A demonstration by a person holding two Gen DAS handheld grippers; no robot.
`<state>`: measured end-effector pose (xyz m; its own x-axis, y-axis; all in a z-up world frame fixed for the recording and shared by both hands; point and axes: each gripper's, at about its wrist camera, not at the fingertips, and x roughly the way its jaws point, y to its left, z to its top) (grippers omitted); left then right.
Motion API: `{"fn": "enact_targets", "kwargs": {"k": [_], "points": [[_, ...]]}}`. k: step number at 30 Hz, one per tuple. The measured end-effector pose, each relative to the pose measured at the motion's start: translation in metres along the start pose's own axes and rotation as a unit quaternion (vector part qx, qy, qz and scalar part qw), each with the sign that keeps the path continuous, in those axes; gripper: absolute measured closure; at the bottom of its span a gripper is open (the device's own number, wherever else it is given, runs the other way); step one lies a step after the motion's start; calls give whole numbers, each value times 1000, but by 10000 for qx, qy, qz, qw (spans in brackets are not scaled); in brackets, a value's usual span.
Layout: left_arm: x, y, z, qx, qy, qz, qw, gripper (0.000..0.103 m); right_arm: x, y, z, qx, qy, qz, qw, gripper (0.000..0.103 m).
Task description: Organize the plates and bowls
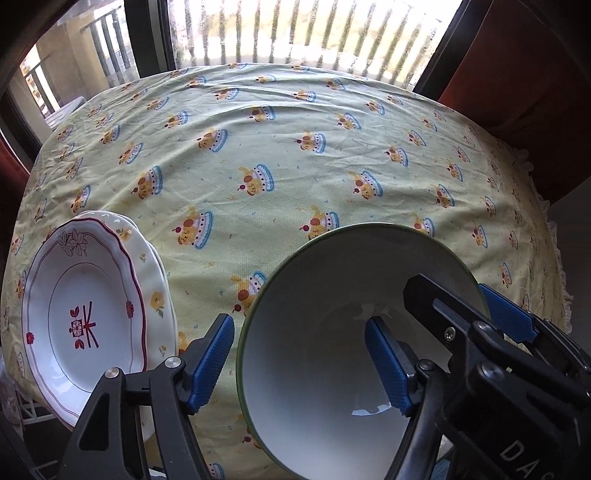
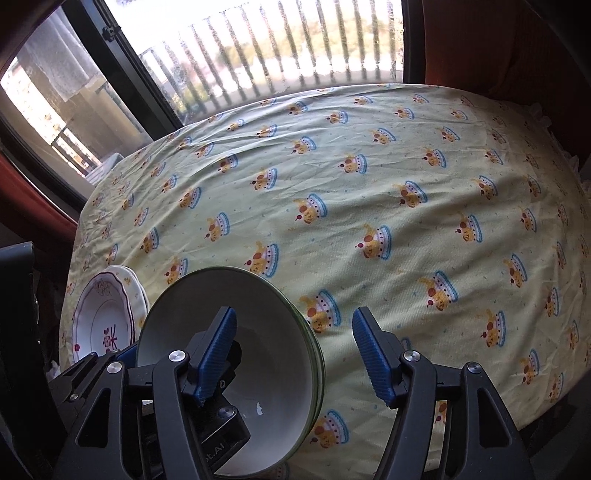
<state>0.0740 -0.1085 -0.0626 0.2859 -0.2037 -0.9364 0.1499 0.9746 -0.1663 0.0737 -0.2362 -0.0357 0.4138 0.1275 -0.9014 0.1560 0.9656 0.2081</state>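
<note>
A stack of white bowls (image 1: pixel 325 350) with green rims (image 2: pixel 314 354) sits near the table's front edge. My left gripper (image 1: pixel 299 323) is open astride the top bowl's left rim, one blue pad outside it and one inside, neither pressing. My right gripper (image 2: pixel 294 314) is open too, straddling the right rim, and it also shows in the left wrist view as the right gripper (image 1: pixel 450 288). Left of the bowls lie stacked plates (image 1: pixel 85 314). The top plate (image 2: pixel 103 325) is white with a dark red edge, and the one beneath has yellow flowers.
A yellow tablecloth (image 1: pixel 295 147) with a cartoon print covers the round table (image 2: pixel 406 184). Behind it is a window with railings (image 1: pixel 295 33). Dark red fabric (image 1: pixel 524 74) hangs at the right. The plates lie close to the table's left edge.
</note>
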Motion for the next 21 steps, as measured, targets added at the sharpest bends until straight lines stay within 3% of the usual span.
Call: {"fn": "enact_targets", "kwargs": {"k": [10,16,21], "points": [[21,2,-2,-33,307,-472,9984,35,14,-4,-4,171,309,-425,9985,34],[22,3,-2,24,256,-525,9983,35,19,-7,-4,274,376,-320,9984,35],[18,-1,-6,328,185,-429,9984,36,28,-4,-7,283,623,-22,9977,44]]}}
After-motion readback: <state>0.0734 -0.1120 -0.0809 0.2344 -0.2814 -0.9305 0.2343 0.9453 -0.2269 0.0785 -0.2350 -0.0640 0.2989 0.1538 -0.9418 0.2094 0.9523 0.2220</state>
